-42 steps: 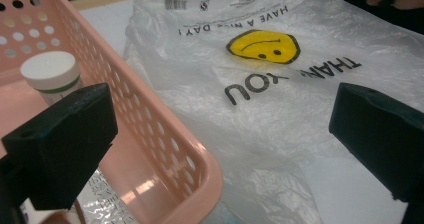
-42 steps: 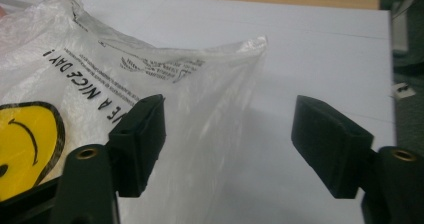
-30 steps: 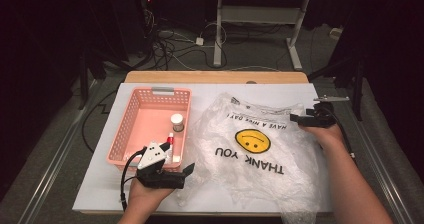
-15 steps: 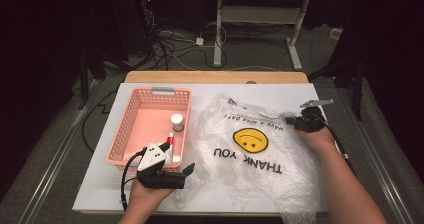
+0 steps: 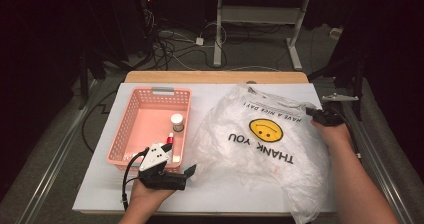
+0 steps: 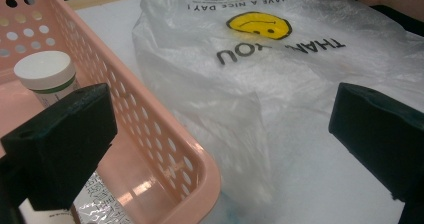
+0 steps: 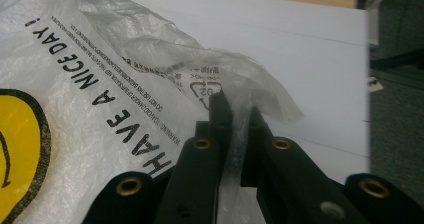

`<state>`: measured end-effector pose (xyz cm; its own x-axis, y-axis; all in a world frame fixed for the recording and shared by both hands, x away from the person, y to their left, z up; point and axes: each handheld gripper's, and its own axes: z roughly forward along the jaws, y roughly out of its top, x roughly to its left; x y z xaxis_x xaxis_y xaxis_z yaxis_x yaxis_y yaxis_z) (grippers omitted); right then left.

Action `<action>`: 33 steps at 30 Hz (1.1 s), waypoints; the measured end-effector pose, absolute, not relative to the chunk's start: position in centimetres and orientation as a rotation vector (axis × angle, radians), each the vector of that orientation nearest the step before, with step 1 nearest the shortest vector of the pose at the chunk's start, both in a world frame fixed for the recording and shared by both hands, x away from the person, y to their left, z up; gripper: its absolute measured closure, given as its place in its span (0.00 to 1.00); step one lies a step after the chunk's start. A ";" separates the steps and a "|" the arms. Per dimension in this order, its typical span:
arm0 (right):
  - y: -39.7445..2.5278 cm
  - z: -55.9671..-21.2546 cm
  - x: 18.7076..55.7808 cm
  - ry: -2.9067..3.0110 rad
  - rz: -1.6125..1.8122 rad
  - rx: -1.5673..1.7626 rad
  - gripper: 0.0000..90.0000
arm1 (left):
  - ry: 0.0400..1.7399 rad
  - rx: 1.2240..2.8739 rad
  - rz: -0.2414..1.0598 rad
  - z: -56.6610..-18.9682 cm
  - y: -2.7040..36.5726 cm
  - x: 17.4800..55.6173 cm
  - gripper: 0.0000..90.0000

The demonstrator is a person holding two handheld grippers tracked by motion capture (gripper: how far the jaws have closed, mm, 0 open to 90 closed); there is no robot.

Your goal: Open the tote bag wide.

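A clear plastic bag [image 5: 260, 144] printed with a yellow smiley and "THANK YOU" lies spread on the white table. My right gripper [image 5: 312, 113] is at the bag's far right edge. In the right gripper view the bag [image 7: 100, 79] has a strip of film pinched between the shut jaws of my right gripper [image 7: 237, 116]. My left gripper [image 5: 190, 173] rests open near the table's front edge, beside the pink basket [image 5: 122, 129]. From the left gripper view, my left gripper [image 6: 222, 129] has its jaws wide apart, one over the basket [image 6: 165, 134] and one over the bag [image 6: 280, 84].
Inside the basket stand a white-capped bottle [image 5: 177, 121] [image 6: 45, 74] and a small red-topped item [image 5: 170, 140]; a printed foil packet [image 6: 100, 199] lies on its floor. Bare white table shows in front of the bag and behind it. Cables and desk legs lie on the floor beyond.
My right gripper has shifted slightly at the bag's far right edge, and the film there has moved with it. The left hand and gripper have stayed put.
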<state>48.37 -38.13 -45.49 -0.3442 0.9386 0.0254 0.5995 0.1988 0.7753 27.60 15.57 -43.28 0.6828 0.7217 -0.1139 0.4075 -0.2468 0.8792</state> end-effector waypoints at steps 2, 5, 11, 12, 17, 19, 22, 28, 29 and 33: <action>-39.0 -45.3 48.4 1.978 0.978 1.465 1.00 | 0.887 1.874 0.388 -43.3 15.6 27.6 0.00; -40.3 -45.0 48.2 1.927 0.959 1.498 1.00 | 0.888 1.895 0.429 -43.1 15.6 27.6 0.00; -42.1 -44.7 47.5 1.872 0.968 1.521 0.90 | 0.900 1.910 0.428 -43.0 15.6 27.8 0.00; -42.4 -44.6 47.4 1.870 0.984 1.526 0.83 | 0.906 1.911 0.411 -43.0 15.5 27.8 0.00; -43.9 -43.9 45.5 1.850 0.993 1.504 0.58 | 0.901 1.896 0.366 -43.0 15.5 27.9 0.00; -44.4 -43.3 44.0 1.848 0.983 1.477 0.56 | 0.893 1.895 0.365 -43.0 15.4 27.9 0.00; -44.6 -42.8 40.9 1.865 0.991 1.436 0.54 | 0.887 1.893 0.375 -43.1 15.4 27.8 0.00; -42.3 -43.9 32.8 1.938 1.071 1.408 0.50 | 0.876 1.886 0.384 -42.9 15.2 27.7 0.00; -41.6 -44.2 31.4 1.949 1.076 1.400 0.49 | 0.873 1.885 0.385 -42.9 15.2 27.6 0.00; -40.2 -45.2 26.7 1.973 1.064 1.424 0.44 | 0.866 1.883 0.386 -42.8 15.3 27.6 0.00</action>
